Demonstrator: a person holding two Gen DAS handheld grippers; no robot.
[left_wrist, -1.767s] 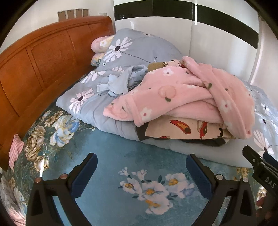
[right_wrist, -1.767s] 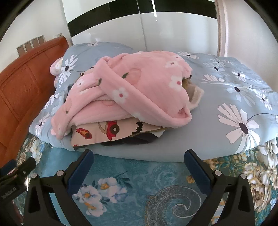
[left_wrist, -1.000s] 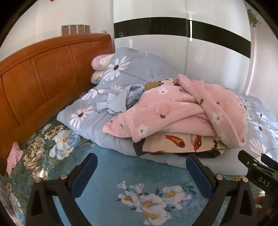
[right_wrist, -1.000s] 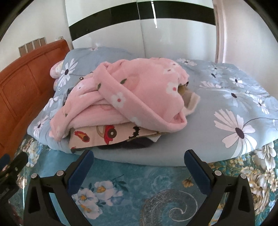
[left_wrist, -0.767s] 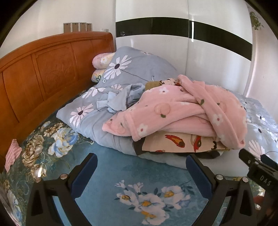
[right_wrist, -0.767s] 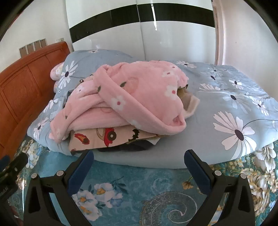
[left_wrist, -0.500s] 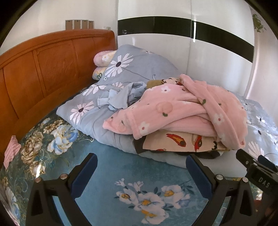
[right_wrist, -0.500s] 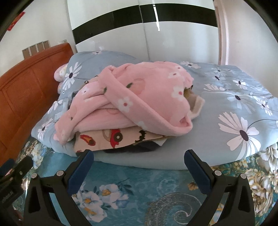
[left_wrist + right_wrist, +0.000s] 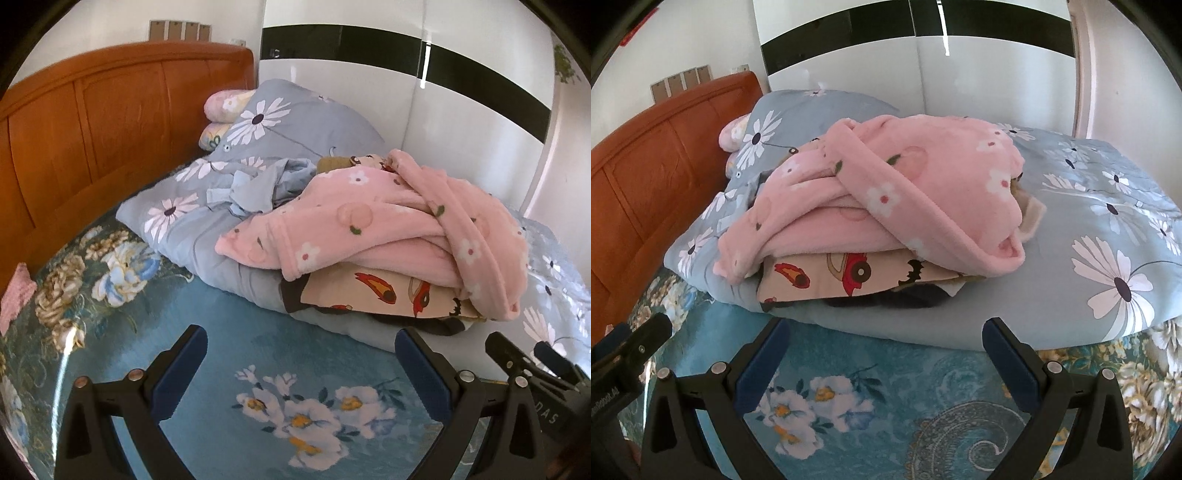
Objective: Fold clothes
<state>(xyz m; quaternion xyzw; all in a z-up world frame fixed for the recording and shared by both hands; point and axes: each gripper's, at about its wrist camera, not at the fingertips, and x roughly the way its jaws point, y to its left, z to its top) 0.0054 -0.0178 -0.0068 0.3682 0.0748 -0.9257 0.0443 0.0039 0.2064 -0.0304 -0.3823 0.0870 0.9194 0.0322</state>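
Observation:
A heap of clothes lies on a grey daisy-print quilt (image 9: 207,236) on the bed. On top is a pink fleece garment (image 9: 388,225) with flowers, also in the right wrist view (image 9: 923,192). Under it lies a beige cartoon-print piece (image 9: 369,295) (image 9: 849,277), with a dark garment (image 9: 886,299) below. A light blue garment (image 9: 255,184) lies crumpled behind. My left gripper (image 9: 299,354) is open and empty, over the teal bedsheet short of the heap. My right gripper (image 9: 886,350) is open and empty, just in front of the quilt's edge.
An orange wooden headboard (image 9: 92,122) stands on the left. White wardrobe doors (image 9: 443,92) with a black stripe stand behind the bed. Pink pillows (image 9: 225,107) lie by the headboard. The teal floral bedsheet (image 9: 240,332) spreads in front of the quilt.
Both grippers have shifted a little and both views have tilted slightly; the heap now sits a bit closer in the right wrist view. The clothes have not moved. Both grippers stay open.

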